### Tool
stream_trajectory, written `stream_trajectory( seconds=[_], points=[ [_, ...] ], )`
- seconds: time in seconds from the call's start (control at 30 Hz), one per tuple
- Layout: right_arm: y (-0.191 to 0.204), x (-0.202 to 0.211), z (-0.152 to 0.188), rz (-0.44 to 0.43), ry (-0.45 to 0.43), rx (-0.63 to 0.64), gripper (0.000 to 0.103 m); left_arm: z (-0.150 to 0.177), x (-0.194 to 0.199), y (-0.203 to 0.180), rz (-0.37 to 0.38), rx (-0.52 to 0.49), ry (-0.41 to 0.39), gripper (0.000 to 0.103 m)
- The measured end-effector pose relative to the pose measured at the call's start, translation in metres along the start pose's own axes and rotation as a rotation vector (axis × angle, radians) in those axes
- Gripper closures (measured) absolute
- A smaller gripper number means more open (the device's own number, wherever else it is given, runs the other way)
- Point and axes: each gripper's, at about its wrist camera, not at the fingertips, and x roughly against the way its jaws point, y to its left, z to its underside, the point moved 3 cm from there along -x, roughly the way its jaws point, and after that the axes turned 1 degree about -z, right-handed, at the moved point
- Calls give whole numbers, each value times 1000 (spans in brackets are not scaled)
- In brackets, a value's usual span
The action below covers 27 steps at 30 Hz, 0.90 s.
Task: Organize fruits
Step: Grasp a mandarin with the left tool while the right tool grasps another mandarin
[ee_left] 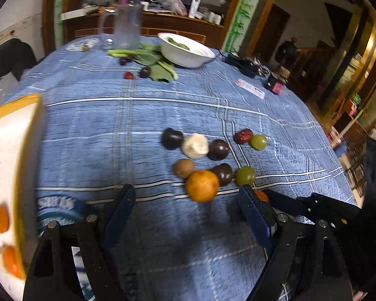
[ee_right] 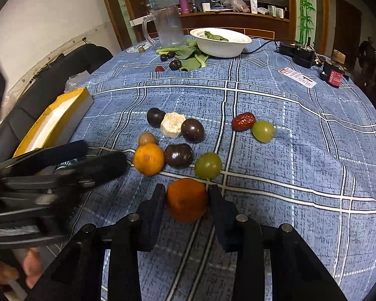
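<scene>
Blue plaid cloth [ee_right: 300,150] covers the round desk, with a wooden cabinet and bamboo-print trim across the top of both views. At the centre of the right wrist view lies a cluster of fruit: a lighter orange [ee_right: 148,159], three dark plums, a small brown fruit [ee_right: 147,138], a pale cut chunk [ee_right: 172,124], two green fruits and a red date [ee_right: 243,121]. Lower centre in that view, the right tongs [ee_right: 186,200] sit narrowly around a darker orange [ee_right: 186,200], both pads against its sides, the fruit resting on the cloth. The left tongs [ee_left: 186,198] stand wide apart at the bottom of the left wrist view, holding nothing, with the lighter orange just ahead of the gap. A yellow-rimmed white box [ee_left: 17,165] fills the left edge there, orange pieces inside it. Toward the top of the right wrist view stand a clear jug [ee_right: 169,26], a white bowl [ee_right: 221,46] with greens and loose leaves [ee_right: 193,57] beside it. A white card [ee_right: 297,77] with red print lies at the upper right; its writing is too small to read, as is the blue-and-white lettering under the left tongs.
</scene>
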Motion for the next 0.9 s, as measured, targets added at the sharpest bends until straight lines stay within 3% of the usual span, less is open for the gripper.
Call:
stream_trajectory(
  seconds=[0.07,0.17,0.23,0.3,0.53,0.63,0.77,0.9],
  points=[
    [1,3,3,-2,-3,15,65,-3,-13,-2,5,-3,18,21],
    [2,2,4,-7,-7,21,64,-3,-25,-4,10,-9,47,36],
    [2,1,3,-14,-10,18,64,-1,-31,-6,0,-28,49,51],
    [2,-3,3,-31,0,13,64,0,-31,-7,5,-37,36,57],
    [7,-14,2,-28,6,14,57,2,-29,-3,29,-16,1,62],
    [7,-14,2,-16,1,21,66,5,-27,-7,25,-37,-8,72],
    [8,-10,3,6,-17,17,66,9,-19,-9,23,-46,-25,72],
    [11,3,3,27,-55,12,66,8,4,0,34,-6,-92,72]
  ],
)
